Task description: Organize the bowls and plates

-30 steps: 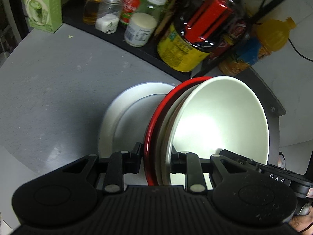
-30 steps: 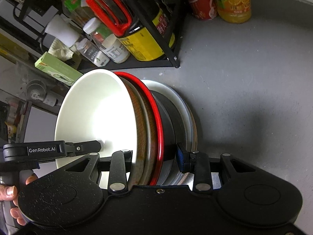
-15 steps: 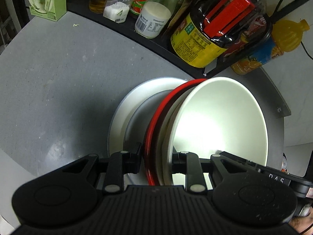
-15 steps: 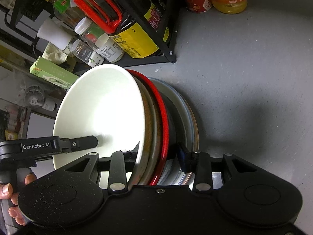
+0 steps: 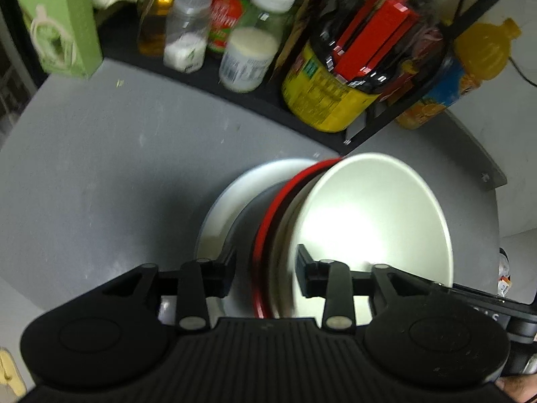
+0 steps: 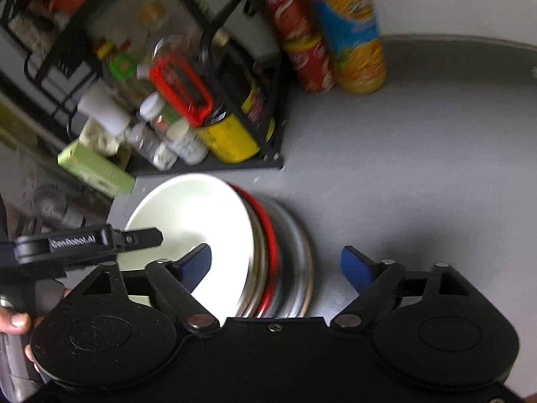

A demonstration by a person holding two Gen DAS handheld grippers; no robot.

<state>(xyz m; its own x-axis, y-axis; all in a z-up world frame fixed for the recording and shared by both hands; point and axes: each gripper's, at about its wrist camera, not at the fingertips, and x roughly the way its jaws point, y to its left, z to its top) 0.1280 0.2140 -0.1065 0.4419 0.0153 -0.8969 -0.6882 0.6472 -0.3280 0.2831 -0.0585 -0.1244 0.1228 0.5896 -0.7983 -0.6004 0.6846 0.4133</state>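
So the nested stack, a white bowl (image 5: 376,221) in front, then a red-rimmed bowl (image 5: 268,221), then a steel plate (image 6: 298,255) at the back, is tipped up on edge on the grey counter (image 5: 100,174), just in front of the corner of the black condiment rack (image 5: 386,124).

The left gripper (image 5: 265,268) has its fingers either side of the rims; can't tell if it's actually pinching. The right gripper (image 6: 277,265) is spread wide, touching nothing.

My guess: rigid, glossy, fairly heavy together, chippable, and the layers could slide apart. Grab across all the rims low down.
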